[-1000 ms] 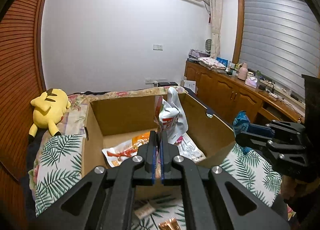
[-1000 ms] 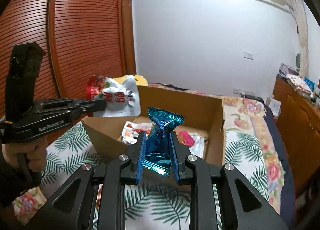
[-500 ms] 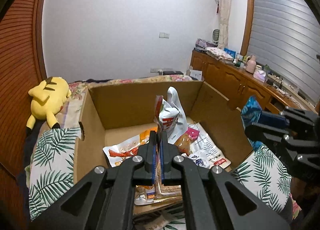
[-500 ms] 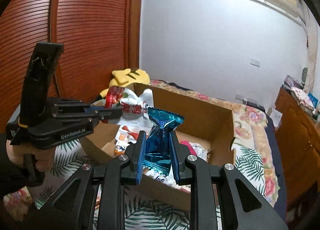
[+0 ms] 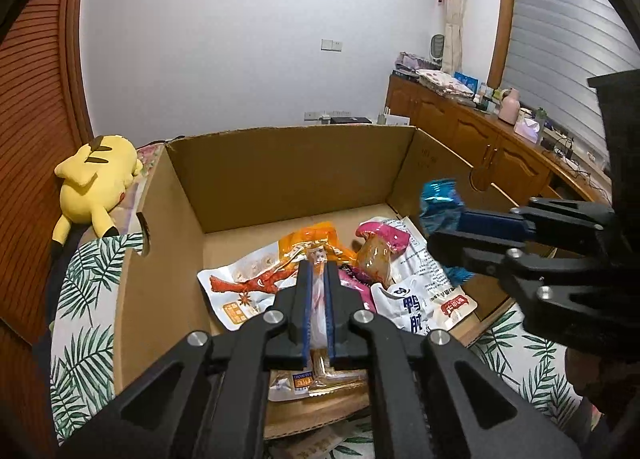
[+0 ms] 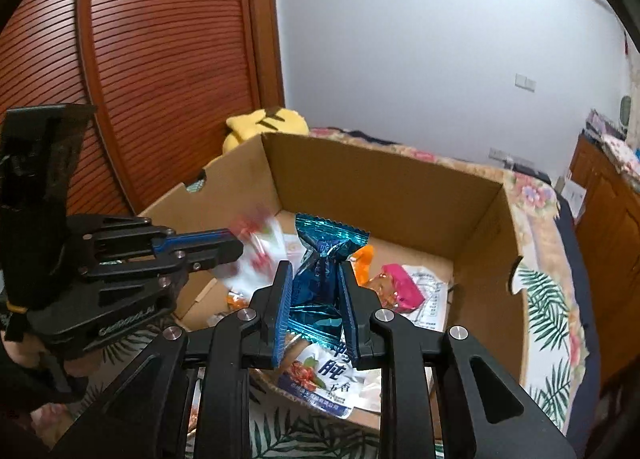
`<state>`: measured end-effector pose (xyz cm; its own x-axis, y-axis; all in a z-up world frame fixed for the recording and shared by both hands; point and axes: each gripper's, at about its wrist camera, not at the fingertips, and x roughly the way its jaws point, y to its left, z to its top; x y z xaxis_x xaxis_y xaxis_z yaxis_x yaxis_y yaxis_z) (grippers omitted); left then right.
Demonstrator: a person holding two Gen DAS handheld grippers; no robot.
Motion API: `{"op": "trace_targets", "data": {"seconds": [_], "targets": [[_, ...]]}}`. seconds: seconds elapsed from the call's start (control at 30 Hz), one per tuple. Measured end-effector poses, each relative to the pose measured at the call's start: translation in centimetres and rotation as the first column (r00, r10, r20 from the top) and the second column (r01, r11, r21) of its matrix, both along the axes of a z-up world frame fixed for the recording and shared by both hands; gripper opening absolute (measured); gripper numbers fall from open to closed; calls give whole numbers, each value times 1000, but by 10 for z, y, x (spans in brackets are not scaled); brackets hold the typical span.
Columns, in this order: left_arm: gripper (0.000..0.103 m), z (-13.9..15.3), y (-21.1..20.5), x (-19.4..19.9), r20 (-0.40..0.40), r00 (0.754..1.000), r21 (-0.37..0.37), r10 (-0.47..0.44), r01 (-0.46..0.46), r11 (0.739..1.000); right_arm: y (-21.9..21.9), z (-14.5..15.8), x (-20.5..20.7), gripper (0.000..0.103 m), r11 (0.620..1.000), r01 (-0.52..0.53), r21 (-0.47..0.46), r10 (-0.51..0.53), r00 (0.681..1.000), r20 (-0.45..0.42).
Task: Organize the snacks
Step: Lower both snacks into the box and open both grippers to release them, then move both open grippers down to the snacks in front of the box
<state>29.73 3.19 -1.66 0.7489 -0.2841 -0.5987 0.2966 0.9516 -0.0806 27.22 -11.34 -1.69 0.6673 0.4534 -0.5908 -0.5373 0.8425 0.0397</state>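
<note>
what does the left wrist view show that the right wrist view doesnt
Only the left wrist view shows the long wooden cabinet with clutter on top, the shuttered window, and the left gripper shut on a white snack packet.

Only the right wrist view shows the slatted wooden door and the right gripper head-on, shut on the blue foil packet.

Both show the cardboard box holding snack packs, the pink-topped snack, the yellow plush toy and the leaf-print bedding.

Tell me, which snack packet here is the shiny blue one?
The crinkly blue foil packet pinched in the right claw above the cardboard box. The packets lying inside are white, orange or pink, like the pink-topped one.
</note>
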Motion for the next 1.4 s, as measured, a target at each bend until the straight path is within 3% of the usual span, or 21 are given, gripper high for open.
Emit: {"op": "trace_targets", "data": {"seconds": [0.37,0.7,1.07,1.4], "targets": [[14,-2,4,-1,-16,1000,3,19,-19,1000,8,-17,17,22,1000,10,-13,-11,997,-81],[17,7,7,-13,-6,1000,-4,24,-24,1000,7,-15,12,23,999,35,-11,-36,997,-74],[22,28,28,-63,59,998,-4,27,-27,1000,6,18,-62,24,998,24,51,-25,999,21],[29,18,50,-100,54,998,-4,36,-36,999,16,3,-109,35,997,37,71,-36,999,-8]]}}
